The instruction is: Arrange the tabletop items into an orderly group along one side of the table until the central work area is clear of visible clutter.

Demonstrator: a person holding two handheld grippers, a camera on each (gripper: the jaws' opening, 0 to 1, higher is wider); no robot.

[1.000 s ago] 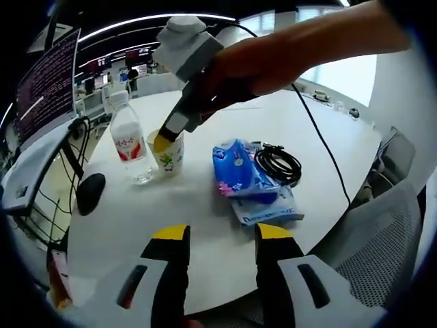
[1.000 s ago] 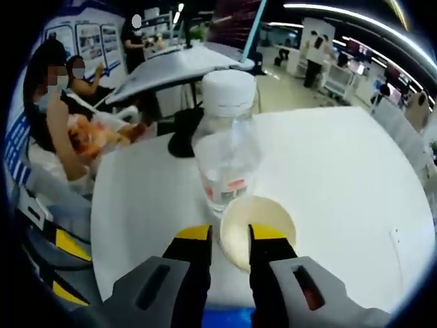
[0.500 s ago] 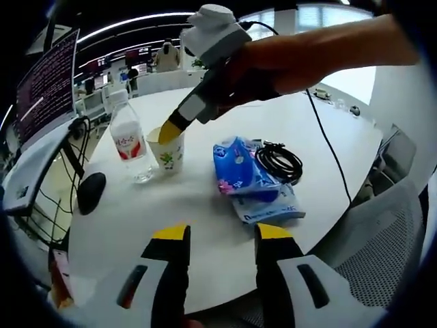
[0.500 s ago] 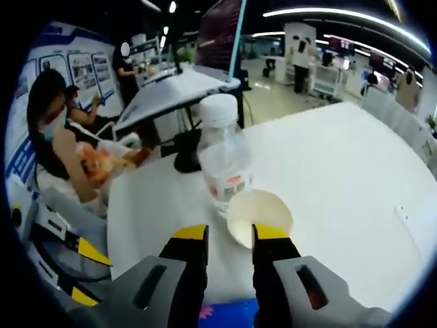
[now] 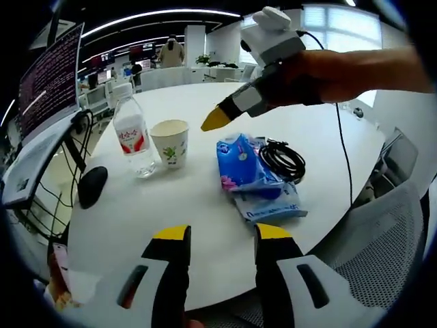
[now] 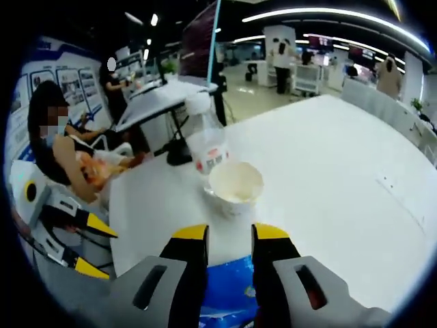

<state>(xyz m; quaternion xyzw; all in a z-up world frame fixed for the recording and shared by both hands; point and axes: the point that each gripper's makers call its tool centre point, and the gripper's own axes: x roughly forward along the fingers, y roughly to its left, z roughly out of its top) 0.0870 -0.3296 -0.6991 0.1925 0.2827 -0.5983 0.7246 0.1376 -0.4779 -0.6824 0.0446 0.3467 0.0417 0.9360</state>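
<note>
right gripper (image 6: pixel 229 236): your jaws stand narrowly parted with nothing between them; in the left gripper view the same tool (image 5: pixel 220 117) hangs in the air above the table, its yellow tips close together.
left gripper (image 5: pixel 215 236): your jaws are moderately apart and bare, low over the near edge of the table (image 5: pixel 177 212).
paper cup (image 6: pixel 235 184): straight ahead of your right tips and apart from them, upright, mouth open; in the left gripper view the cup (image 5: pixel 169 142) is beyond and to the left of your jaws.
water bottle (image 6: pixel 205 147): upright, just behind the cup and touching or nearly touching it; the two already read as a pair.
blue packets (image 5: pixel 249 174): two soft packs, one overlapping the other, long axis running away from your left jaws; they lie just under the right tips, at the bottom of the right gripper view (image 6: pixel 229 290).
black cable (image 5: pixel 278 161): coiled, just beside the packets on their far side.
mouse (image 5: pixel 91 186): near the table's left rim, well apart from the packets.
deciding relation: the packets lie below and nearer your right gripper; judged next, drop onto them across their short side.
risk: a soft pack may slip or drag its neighbour.
</note>
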